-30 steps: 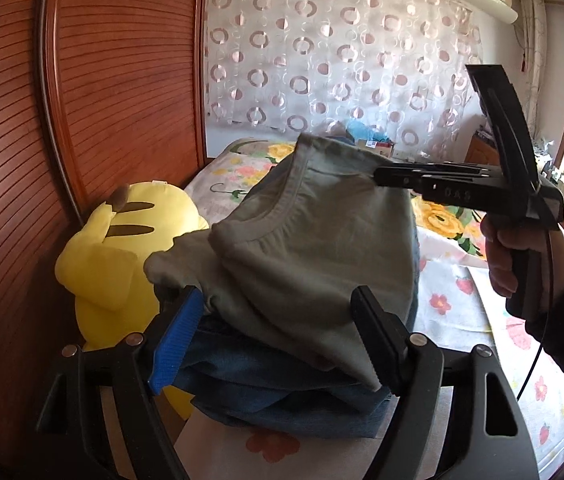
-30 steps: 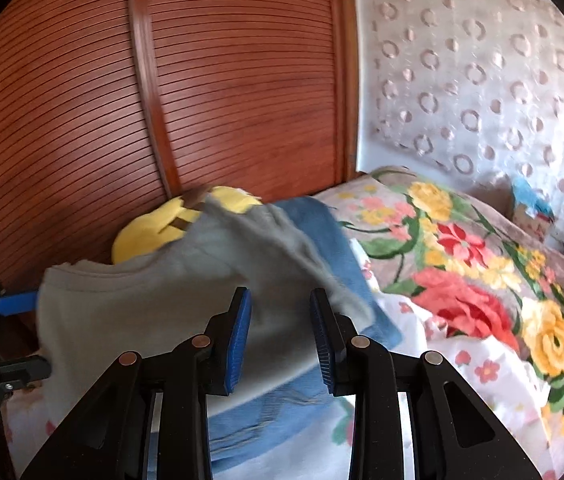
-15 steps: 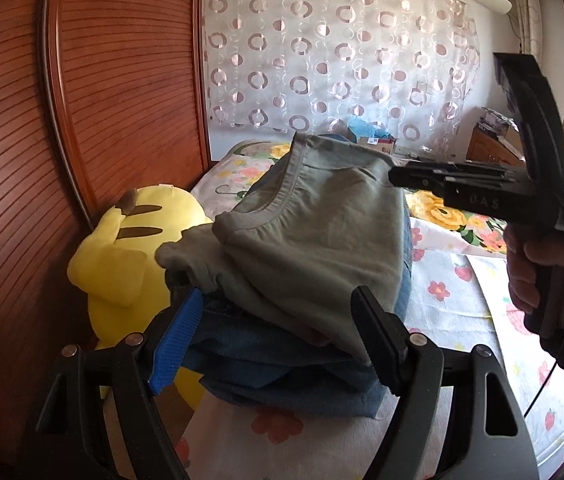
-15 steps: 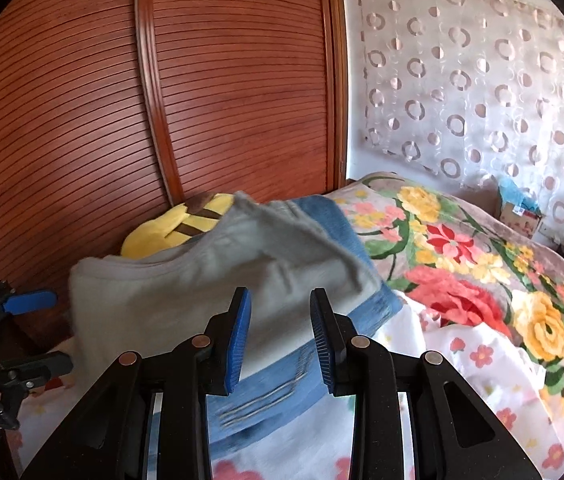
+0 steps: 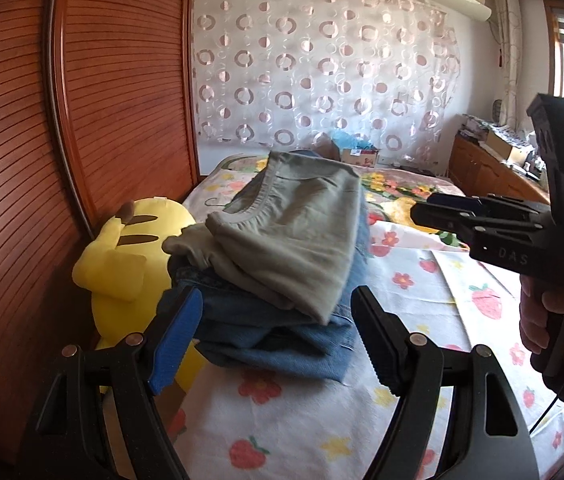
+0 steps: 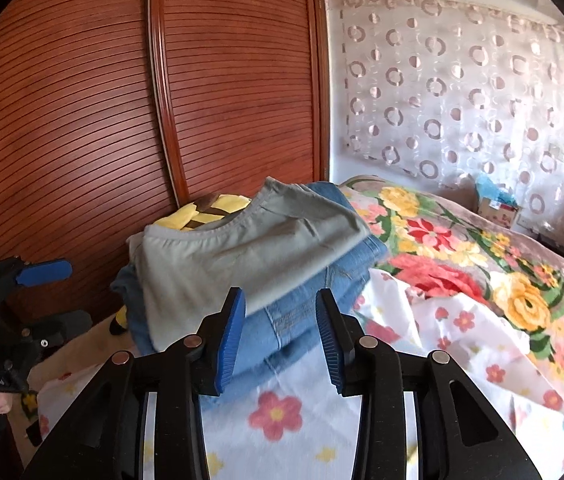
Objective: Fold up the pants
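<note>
Ribbed wood doors (image 6: pixel 222 92) | soft folded grey pants (image 5: pixel 294 248) | creased denim (image 5: pixel 282 340)

The left wrist camera sits just behind the left tongs (image 5: pixel 276 336) and looks down along them at the pants (image 5: pixel 282 240) stacked on the bed (image 5: pixel 322 420) — close, with the curtain (image 5: pixel 322 80) at 12 o'clock and the right tongs (image 5: pixel 438 210) entering at 3 o'clock. The right wrist camera looks past its own tongs (image 6: pixel 280 336) from the other side — same stack (image 6: pixel 242 260) near, wardrobe (image 6: pixel 122 100) at 10 o'clock, left tongs (image 6: pixel 44 272) at 9 o'clock. Both views share the stack, plush (image 5: pixel 122 260), wardrobe and curtain.
</note>
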